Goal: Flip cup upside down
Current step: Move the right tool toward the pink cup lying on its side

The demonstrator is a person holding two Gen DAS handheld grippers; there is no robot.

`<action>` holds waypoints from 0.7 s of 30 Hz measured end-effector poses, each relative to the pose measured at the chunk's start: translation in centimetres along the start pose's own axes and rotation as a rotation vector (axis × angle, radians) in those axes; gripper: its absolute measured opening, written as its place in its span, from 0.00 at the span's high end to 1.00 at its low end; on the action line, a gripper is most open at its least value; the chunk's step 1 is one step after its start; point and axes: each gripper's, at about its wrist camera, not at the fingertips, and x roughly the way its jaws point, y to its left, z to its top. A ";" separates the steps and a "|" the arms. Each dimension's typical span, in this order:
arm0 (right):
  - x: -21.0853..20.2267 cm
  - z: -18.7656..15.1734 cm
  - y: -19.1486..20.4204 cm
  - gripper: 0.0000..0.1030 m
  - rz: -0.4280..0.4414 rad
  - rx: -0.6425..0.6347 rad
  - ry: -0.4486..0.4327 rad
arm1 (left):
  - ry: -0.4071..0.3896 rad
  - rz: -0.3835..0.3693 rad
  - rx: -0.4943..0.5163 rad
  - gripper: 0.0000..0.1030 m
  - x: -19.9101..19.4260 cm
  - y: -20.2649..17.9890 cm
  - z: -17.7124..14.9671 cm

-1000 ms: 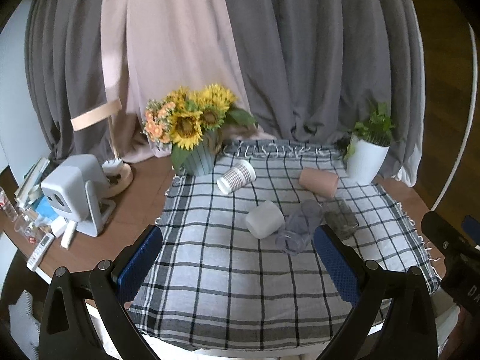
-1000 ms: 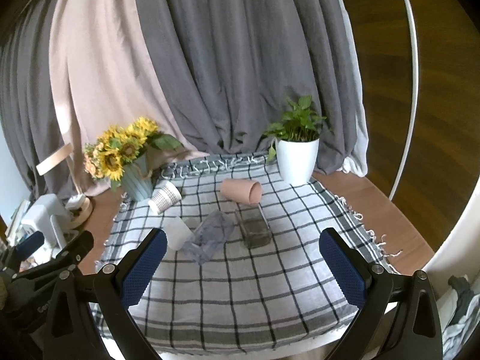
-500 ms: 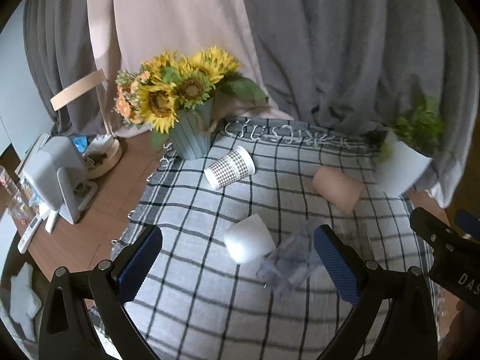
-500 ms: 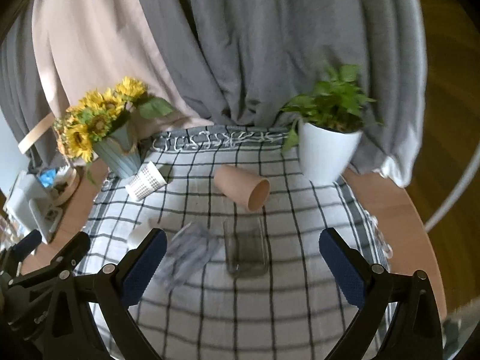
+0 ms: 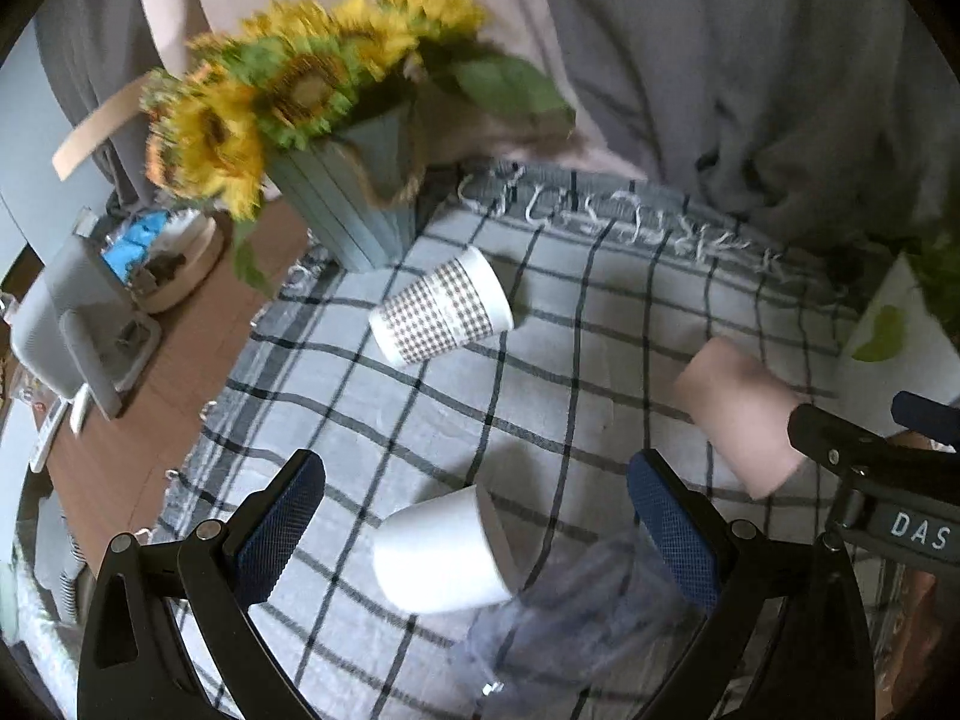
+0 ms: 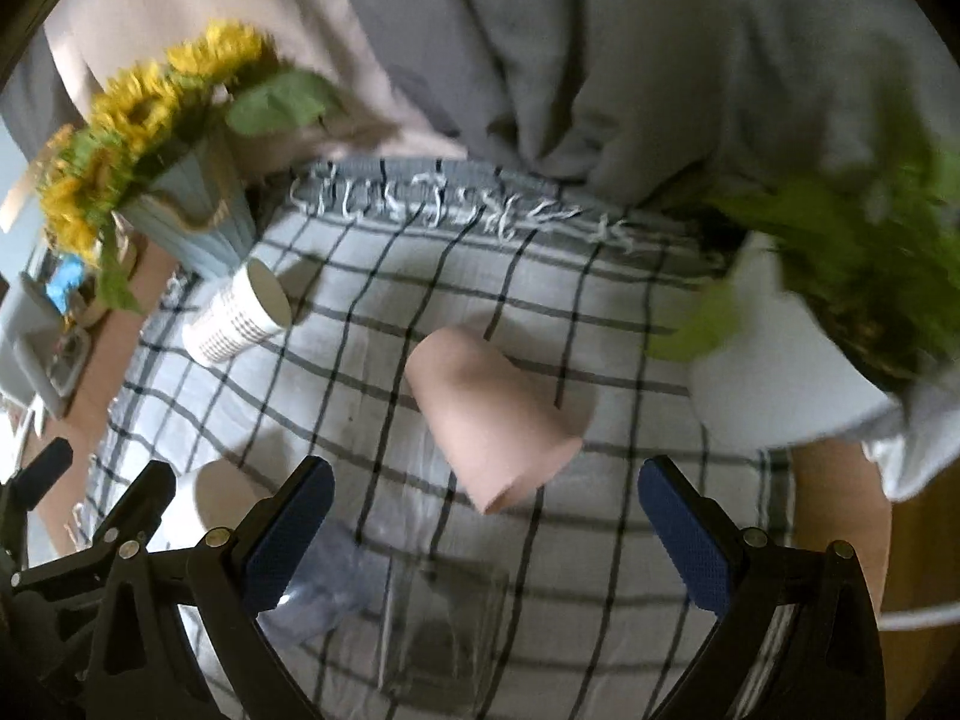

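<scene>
Several cups lie on their sides on a checked cloth (image 5: 570, 360). A plain white cup (image 5: 441, 549) lies between the fingers of my open left gripper (image 5: 477, 531). A checked paper cup (image 5: 441, 309) lies farther off, near the vase. A pink cup (image 5: 741, 414) lies to the right; in the right wrist view the pink cup (image 6: 492, 420) is just ahead of my open, empty right gripper (image 6: 486, 531). A clear plastic cup (image 5: 570, 618) and a clear glass (image 6: 444, 630) lie near the fingertips.
A blue vase of sunflowers (image 5: 348, 210) stands at the cloth's far left corner. A white pot with a green plant (image 6: 780, 384) stands at the right. A grey device (image 5: 78, 324) and clutter sit on the wooden table at left. Curtains hang behind.
Both grippers have moved forward and down toward the cups, which now look much larger. Both stay open. No cup has moved.
</scene>
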 end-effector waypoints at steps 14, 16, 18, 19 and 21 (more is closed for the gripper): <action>9.9 3.5 -0.2 0.05 0.021 -0.089 0.229 | 0.099 0.087 0.064 0.00 6.7 -2.5 2.6; 10.7 3.5 -0.2 0.05 0.022 -0.097 0.254 | 0.106 0.095 0.070 0.00 7.2 -2.7 2.6; 11.4 3.6 -0.3 0.06 0.027 -0.102 0.272 | 0.116 0.095 0.072 0.00 7.6 -2.9 2.7; 11.7 3.6 -0.4 0.06 0.030 -0.105 0.279 | 0.119 0.095 0.074 0.00 7.8 -3.0 2.7; 12.3 3.5 -0.5 0.08 0.038 -0.108 0.297 | 0.128 0.097 0.080 0.00 8.1 -3.2 2.6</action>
